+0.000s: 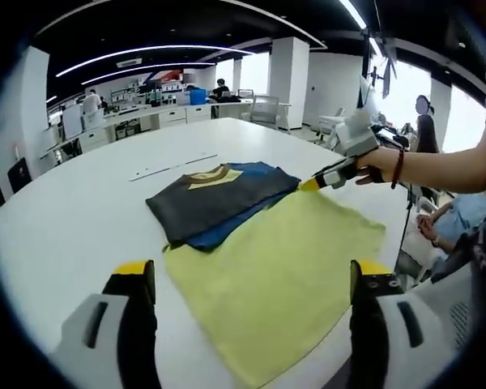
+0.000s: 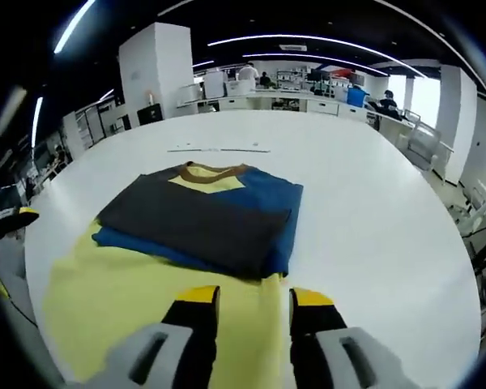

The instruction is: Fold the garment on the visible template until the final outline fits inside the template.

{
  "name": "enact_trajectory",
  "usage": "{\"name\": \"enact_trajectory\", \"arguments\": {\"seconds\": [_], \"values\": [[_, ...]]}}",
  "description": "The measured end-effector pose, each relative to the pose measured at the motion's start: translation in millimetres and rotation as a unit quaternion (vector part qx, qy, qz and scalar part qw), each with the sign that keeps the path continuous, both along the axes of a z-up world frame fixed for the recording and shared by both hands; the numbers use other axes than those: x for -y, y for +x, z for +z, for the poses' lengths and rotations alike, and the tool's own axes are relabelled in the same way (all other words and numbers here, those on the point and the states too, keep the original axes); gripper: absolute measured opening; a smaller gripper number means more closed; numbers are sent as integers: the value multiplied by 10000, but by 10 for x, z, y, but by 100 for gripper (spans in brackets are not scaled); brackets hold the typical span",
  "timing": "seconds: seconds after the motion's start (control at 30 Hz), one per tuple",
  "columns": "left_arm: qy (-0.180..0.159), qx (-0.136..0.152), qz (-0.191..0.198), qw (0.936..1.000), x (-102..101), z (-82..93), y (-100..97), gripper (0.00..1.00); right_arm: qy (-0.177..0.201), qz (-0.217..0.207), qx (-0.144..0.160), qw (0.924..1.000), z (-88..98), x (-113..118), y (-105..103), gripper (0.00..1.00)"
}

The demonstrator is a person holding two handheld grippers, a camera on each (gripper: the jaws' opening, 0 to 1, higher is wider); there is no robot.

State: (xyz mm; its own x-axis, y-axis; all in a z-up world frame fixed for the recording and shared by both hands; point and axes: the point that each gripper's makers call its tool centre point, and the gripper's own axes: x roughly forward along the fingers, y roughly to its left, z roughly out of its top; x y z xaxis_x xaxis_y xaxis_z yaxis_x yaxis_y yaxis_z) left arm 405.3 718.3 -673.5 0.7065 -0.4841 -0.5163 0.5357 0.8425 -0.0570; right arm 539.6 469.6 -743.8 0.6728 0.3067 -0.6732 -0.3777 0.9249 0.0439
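Note:
A folded garment (image 1: pixel 215 203), dark grey over blue with a yellow-brown collar, lies on the far part of a yellow template cloth (image 1: pixel 283 267) on the white table (image 1: pixel 73 219). My left gripper (image 1: pixel 251 271) hovers open and wide at the cloth's near edge, holding nothing. A hand brings the right gripper (image 1: pixel 316 181) in from the right, its tip low at the garment's right corner. In the right gripper view the garment (image 2: pixel 202 215) lies just beyond my right gripper (image 2: pixel 253 297). Its jaws stand a little apart over the yellow cloth (image 2: pixel 130 300), with nothing between them.
Thin pale strips (image 1: pixel 172 167) (image 2: pixel 219 150) lie on the table beyond the garment. A person sits off the table's right side (image 1: pixel 462 215). Desks, chairs and pillars stand far behind. The table edge curves close to the left gripper's jaws.

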Motion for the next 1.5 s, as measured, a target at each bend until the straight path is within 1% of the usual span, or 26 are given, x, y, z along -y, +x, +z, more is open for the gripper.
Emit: {"name": "enact_trajectory", "arguments": {"seconds": [0.07,0.13,0.23,0.27,0.33,0.37,0.4,0.43,0.57,0.67,0.77,0.9,0.97,1.0,1.07,1.1,1.13,1.17,1.2,1.23,1.3,1.33,1.4,1.43,1.47,1.5], "values": [[8,-31,9,10000,-17,-11,-10,99,-29,96,25,9999,35,0,-31,44],[90,-25,-3,10000,-39,-20,-17,99,85,209,26,9997,89,-30,-90,49],[199,-53,-152,9997,-41,-41,-55,99,144,374,-50,9992,127,-57,-178,63],[228,-68,-180,9996,-45,-48,-66,99,139,529,-106,9984,132,-73,-227,70],[304,-77,-250,9992,-60,-65,-90,99,176,627,-147,9978,157,-85,-289,78],[336,-96,-278,9990,-62,-80,-109,99,154,769,-182,9968,172,-93,-340,80],[353,-115,-316,9988,-61,-93,-124,99,124,922,-209,9954,176,-99,-378,80],[393,-148,-382,9984,-61,-117,-150,99,143,978,-265,9947,188,-100,-426,81],[454,-233,-487,9975,-55,-174,-203,99,321,1245,-414,9908,238,-138,-596,84],[443,-263,-527,9973,-49,-201,-228,98,297,1474,-500,9874,255,-140,-725,86],[409,-337,-662,9964,-28,-225,-281,95,252,1765,-692,9815,240,-139,-897,87],[419,-486,-895,9939,-16,-270,-370,93,161,2141,-784,9735,200,-119,-1081,92],[460,-534,-932,9932,-48,-294,-397,91,51,2371,-847,9678,178,-101,-1178,92],[476,-559,-957,9927,-64,-308,-415,90,-12,2555,-820,9633,177,-111,-1234,91],[505,-582,-1037,9916,-74,-328,-449,88,-112,2765,-866,9570,158,-113,-1326,91],[511,-584,-1064,9913,-74,-335,-460,88,-194,2899,-893,9527,134,-110,-1383,90],[525,-583,-1097,9909,-73,-344,-471,86,-248,2962,-908,9505,115,-104,-1416,90],[548,-591,-1172,9898,-63,-360,-493,85,-356,3109,-971,9448,82,-90,-1476,89],[557,-584,-1217,9893,-54,-369,-506,83,-402,3199,-1001,9413,63,-88,-1513,88],[568,-584,-1264,9886,-44,-381,-520,81,-454,3263,-1091,9378,31,-78,-1572,87],[598,-623,-1430,9859,-13,-422,-566,77,-518,3376,-1132,9330,-7,-76,-1632,83],[621,-640,-1474,9850,-6,-440,-580,75,-524,3385,-1134,9326,-13,-76,-1641,82],[707,-682,-1655,9813,16,-492,-629,73,-557,3528,-1189,9264,-43,-77,-1710,78],[750,-729,-1705,9798,19,-524,-654,72,-566,3589,-1258,9231,-59,-73,-1755,74],[778,-746,-1724,9791,17,-546,-662,71,-565,3601,-1295,9222,-69,-71,-1778,71],[792,-752,-1751,9785,16,-564,-669,70,-564,3654,-1344,9194,-80,-70,-1808,69]]}}
